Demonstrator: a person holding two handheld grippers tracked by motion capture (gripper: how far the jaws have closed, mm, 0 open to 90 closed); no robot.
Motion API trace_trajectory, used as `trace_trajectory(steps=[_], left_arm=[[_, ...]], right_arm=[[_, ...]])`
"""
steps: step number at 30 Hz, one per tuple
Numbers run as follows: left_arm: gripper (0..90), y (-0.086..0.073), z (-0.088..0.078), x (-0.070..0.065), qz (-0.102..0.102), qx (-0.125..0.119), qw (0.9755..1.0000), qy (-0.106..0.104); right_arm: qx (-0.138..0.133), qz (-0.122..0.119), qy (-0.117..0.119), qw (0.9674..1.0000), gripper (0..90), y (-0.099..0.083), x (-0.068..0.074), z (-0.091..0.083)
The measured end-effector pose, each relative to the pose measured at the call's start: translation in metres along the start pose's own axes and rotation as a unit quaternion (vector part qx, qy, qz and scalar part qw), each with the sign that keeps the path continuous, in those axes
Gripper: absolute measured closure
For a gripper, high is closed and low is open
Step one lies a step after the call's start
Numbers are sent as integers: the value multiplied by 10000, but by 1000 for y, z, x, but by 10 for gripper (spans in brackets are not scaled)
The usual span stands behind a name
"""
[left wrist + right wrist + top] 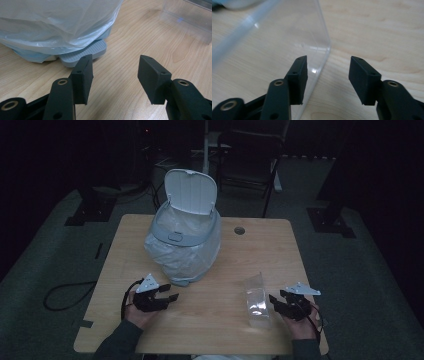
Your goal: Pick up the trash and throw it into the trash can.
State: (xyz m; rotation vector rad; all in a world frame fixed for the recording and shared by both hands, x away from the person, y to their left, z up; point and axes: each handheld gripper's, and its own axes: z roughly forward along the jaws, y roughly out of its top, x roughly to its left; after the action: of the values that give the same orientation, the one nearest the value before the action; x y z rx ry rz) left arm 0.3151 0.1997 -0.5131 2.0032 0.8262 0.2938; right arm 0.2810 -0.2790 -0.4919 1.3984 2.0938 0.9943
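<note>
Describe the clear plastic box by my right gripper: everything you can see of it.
The clear plastic box is see-through, thin-walled and empty-looking, with straight edges catching glare. It rests on the wooden table near the front right, just left of the right gripper. In the right gripper view one corner edge lies ahead of the open jaws; nothing grips it.

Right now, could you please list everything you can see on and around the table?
Light wooden table: one, centre of the high view, with a round hole near its far edge.
White pedal bin: one, lid up, lined with a translucent plastic bag, far-left half of the table; grey foot pedal faces the person.
Clear plastic box: one, transparent, near-right part of the table.
Dark folding chair: one, on the floor beyond the table.
Black cable: one, on the floor at left.
Left gripper: black, jaws open, near the bin.
Right gripper: black, jaws open, beside the box.
</note>
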Motion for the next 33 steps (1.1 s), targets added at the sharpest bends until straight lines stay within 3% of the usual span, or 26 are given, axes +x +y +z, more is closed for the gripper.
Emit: trace_trajectory(steps=[7,16,23,29,33], left_arm=[[470,0,1,-1,24,41,10000,5],[469,0,0,0,17,31,10000,23],[469,0,0,-1,24,31,10000,46],[469,0,0,-1,17,36,10000,59],[469,0,0,-1,31,29,10000,70]], right_arm=[[-426,-123,147,9989,430,14,10,-31],[-553,-425,433,9966,423,20,37,-55],[-625,-538,636,9946,422,14,49,-70],[-478,-767,825,9925,393,4,61,-74],[-162,-881,856,9923,375,-8,65,-65]])
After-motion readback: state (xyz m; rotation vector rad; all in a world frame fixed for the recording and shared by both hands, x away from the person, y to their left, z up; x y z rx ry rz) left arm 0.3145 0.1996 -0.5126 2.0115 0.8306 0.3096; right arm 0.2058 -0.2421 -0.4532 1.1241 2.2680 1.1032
